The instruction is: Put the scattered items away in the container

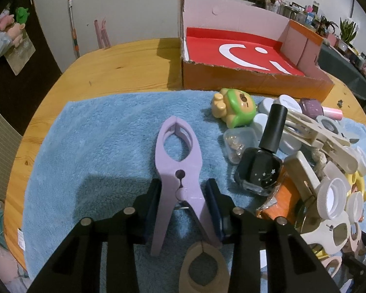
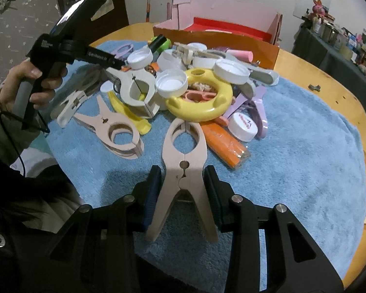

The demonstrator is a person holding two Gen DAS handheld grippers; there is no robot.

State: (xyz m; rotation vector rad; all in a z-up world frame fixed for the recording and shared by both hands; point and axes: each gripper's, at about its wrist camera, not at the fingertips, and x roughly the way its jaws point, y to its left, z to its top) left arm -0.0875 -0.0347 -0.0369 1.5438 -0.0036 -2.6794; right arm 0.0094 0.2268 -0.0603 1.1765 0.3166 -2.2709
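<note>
Progress: at the very start. Cardboard box (image 1: 253, 80) at 12 to 1 o'clock in the left wrist view, red liner with a white smile mark, nothing seen inside on the visible floor. All items seen are outside it, on the blue towel (image 1: 104, 134) over the wooden table (image 1: 124, 66).

Left gripper (image 1: 186, 196): fingers closed on the handle end of a lilac clothes peg (image 1: 178, 161), pads against both sides just behind the hinge; peg nose pointing to 12 o'clock, towards the box. Whether lifted clear of the towel or resting on it: cannot tell.

Right gripper (image 2: 183, 186): fingers likewise pressed on a beige clothes peg (image 2: 184, 151) at its handles, nose at 12 o'clock, touching the edge of the heap. Lift-off: cannot tell.

Remaining heap, right wrist view, 11 to 1 o'clock: yellow ring (image 2: 202, 105), white caps (image 2: 172, 83), orange packet (image 2: 228, 146), more pegs in beige and lilac. Left wrist view, 2 to 3 o'clock: black nail polish bottle (image 1: 262, 163), green toy (image 1: 236, 107), small clear case (image 1: 241, 141), further caps.

Left gripper also visible in the right wrist view at 10 o'clock, held by a hand (image 2: 34, 90).

Judgement: two pegs gripped, none delivered; whole heap left to move. Next: carry both pegs over the near wall and release inside.
</note>
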